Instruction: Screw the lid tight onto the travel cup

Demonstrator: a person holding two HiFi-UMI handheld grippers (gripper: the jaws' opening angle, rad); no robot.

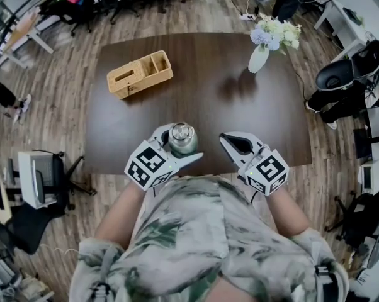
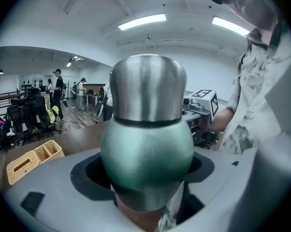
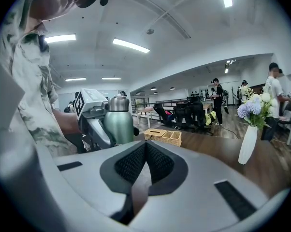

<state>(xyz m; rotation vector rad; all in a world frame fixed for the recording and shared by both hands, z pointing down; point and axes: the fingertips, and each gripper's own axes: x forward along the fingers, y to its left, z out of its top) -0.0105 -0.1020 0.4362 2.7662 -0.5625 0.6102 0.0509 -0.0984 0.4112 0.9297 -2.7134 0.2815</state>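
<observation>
A green travel cup (image 1: 182, 141) with a steel lid (image 1: 181, 131) stands upright near the table's front edge. My left gripper (image 1: 177, 148) is shut on the cup's green body; in the left gripper view the cup (image 2: 146, 151) fills the middle, its lid (image 2: 146, 88) on top. My right gripper (image 1: 230, 141) rests to the right of the cup, apart from it, shut with nothing between its black pads (image 3: 157, 162). From the right gripper view the cup (image 3: 118, 122) and the left gripper (image 3: 94, 120) show at the left.
A wicker basket (image 1: 140, 73) sits at the table's back left. A white vase with flowers (image 1: 265, 46) stands at the back right. The dark wooden table (image 1: 214, 99) runs between them. Office chairs and desks surround the table; people stand far off.
</observation>
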